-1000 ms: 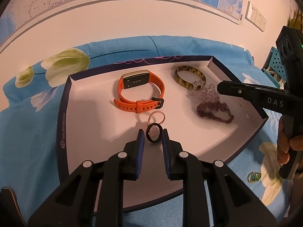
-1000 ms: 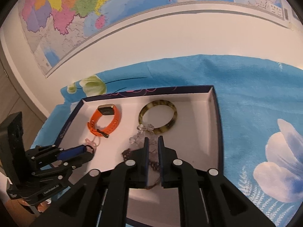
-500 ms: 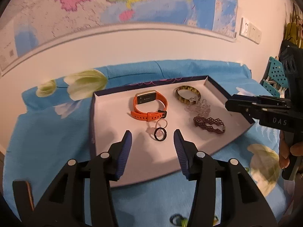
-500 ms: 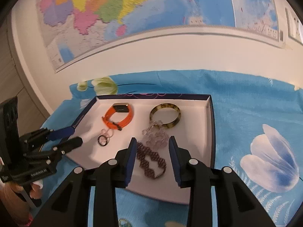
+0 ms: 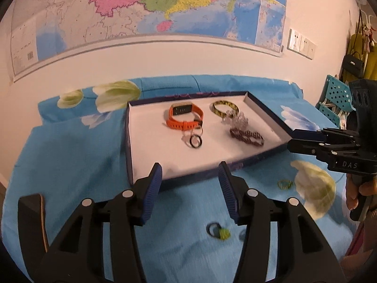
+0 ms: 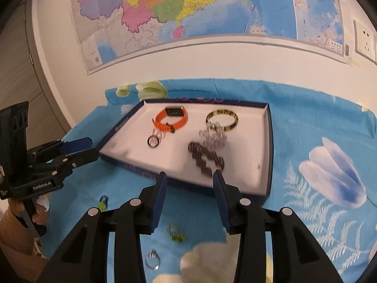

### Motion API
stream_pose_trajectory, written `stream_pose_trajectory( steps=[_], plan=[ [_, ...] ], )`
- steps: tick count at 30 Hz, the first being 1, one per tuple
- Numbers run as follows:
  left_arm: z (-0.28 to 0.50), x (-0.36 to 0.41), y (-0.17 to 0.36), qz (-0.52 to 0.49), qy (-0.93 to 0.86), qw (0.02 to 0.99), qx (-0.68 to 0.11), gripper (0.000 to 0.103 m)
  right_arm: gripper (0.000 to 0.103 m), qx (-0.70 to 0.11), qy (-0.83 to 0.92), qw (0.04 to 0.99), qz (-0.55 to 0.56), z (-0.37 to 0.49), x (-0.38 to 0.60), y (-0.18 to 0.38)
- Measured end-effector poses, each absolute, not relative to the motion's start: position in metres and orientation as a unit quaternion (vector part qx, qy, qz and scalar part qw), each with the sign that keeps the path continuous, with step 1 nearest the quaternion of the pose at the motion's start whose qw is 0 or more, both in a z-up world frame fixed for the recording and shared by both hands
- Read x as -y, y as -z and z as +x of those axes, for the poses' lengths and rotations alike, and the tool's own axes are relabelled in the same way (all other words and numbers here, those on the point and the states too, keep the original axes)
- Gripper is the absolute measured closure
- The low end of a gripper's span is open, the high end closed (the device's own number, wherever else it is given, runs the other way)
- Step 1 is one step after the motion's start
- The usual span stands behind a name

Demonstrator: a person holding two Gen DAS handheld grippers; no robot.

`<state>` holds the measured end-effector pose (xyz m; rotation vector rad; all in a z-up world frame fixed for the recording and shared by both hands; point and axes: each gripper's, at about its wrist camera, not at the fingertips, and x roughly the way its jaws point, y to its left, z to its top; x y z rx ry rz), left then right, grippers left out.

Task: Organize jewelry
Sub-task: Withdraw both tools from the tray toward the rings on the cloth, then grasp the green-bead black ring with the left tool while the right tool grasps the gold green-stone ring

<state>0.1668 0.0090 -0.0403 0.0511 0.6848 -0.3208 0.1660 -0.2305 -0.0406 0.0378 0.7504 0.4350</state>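
Note:
A white tray with a dark blue rim (image 5: 128, 139) (image 6: 268, 146) holds an orange watch (image 5: 183, 118) (image 6: 170, 119), a tortoiseshell bangle (image 5: 225, 107) (image 6: 222, 119), a clear bead bracelet (image 6: 213, 136), a dark beaded bracelet (image 5: 246, 136) (image 6: 206, 156) and a black ring (image 5: 196, 140) (image 6: 153, 140). My left gripper (image 5: 189, 174) is open and empty in front of the tray. My right gripper (image 6: 189, 182) is open and empty at the tray's near edge. Loose rings lie on the cloth: green ones (image 5: 285, 184) (image 6: 176, 232), one with a green stone (image 5: 218, 231) (image 6: 103, 202), a silver one (image 6: 152, 260).
A blue floral cloth (image 5: 70, 155) covers the table. A wall with a map (image 6: 188, 11) stands behind. A teal perforated chair (image 5: 334, 99) and hanging bags are at the right in the left wrist view.
Both grippers opened, let go of the black ring and the dark bracelet in the tray, and pulled back toward the near side of the cloth.

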Motion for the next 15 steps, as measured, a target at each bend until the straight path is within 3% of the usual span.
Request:
stream_pose_trajectory(
  steps=[15],
  plan=[
    [0.132, -0.008, 0.063, 0.017, 0.181, 0.915, -0.361, 0.053, 0.065, -0.395, -0.205, 0.895, 0.018, 0.135, 0.233, 0.068]
  ],
)
